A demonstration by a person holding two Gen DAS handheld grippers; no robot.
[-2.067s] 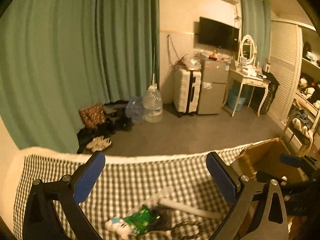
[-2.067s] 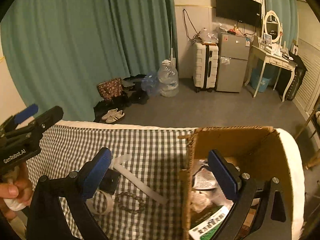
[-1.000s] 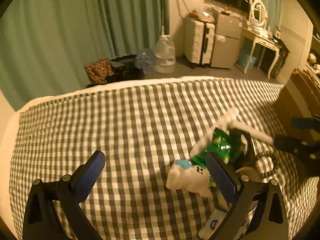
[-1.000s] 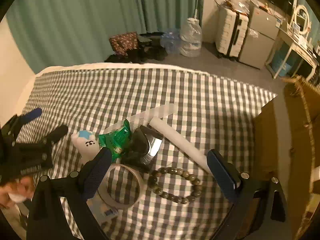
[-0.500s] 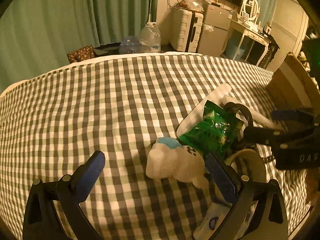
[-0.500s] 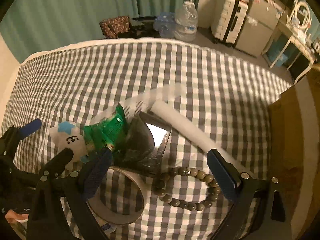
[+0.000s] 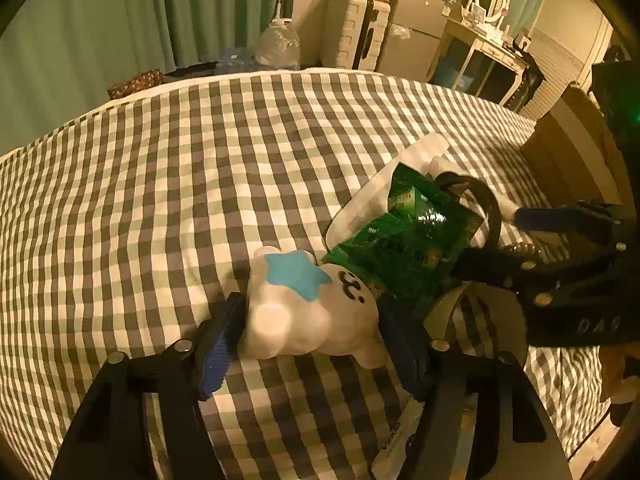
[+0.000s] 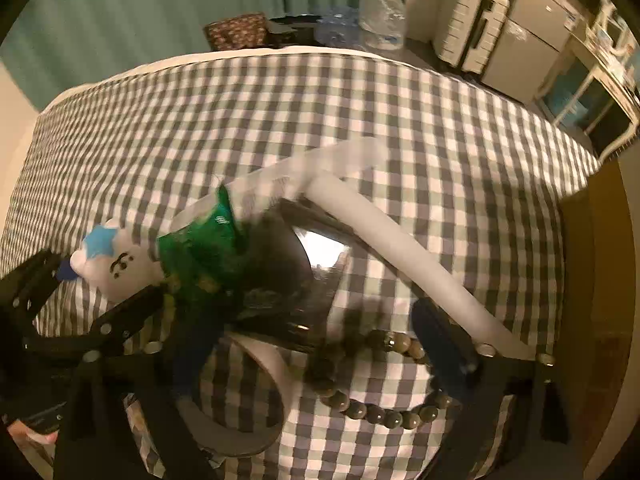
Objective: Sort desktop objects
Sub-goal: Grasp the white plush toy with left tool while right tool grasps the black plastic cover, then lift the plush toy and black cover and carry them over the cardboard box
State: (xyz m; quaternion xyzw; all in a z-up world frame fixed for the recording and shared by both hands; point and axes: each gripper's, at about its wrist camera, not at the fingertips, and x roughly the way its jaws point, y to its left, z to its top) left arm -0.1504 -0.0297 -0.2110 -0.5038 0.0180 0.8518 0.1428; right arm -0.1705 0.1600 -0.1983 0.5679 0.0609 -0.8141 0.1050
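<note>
Left gripper (image 7: pixel 310 342): both blue pads press against the sides of the white plush toy (image 7: pixel 308 306), one on its left flank, one on its right. The fingers are closed to the toy's width and have hold of it. The toy lies on the checked tablecloth (image 7: pixel 160 184), blue star patch up, face marking toward the far right.

Right gripper (image 8: pixel 320 360): fingers spread wide, gripping nothing. The left finger sits over the tape ring (image 8: pixel 240 404) and the near edge of the green packet (image 8: pixel 200 256); the right finger sits by the near end of the white tube (image 8: pixel 400 248). Between the fingers lie the bead bracelet (image 8: pixel 372 408) and a dark shiny pouch (image 8: pixel 296 280).

Outward from the toy: the green packet touches its far right side and overlaps a flat white sleeve (image 7: pixel 372 200). The pouch lies right of the packet, partly under it. The tube runs from the middle of the cloth toward the near right, passing over the sleeve's end. The bracelet lies near of the pouch, beside the tape ring.

A cardboard box (image 7: pixel 572 148) stands at the right edge of the cloth.

Beyond the table: green curtains (image 7: pixel 120 20), a water jug (image 7: pixel 278 42), a white suitcase (image 7: pixel 354 32).
</note>
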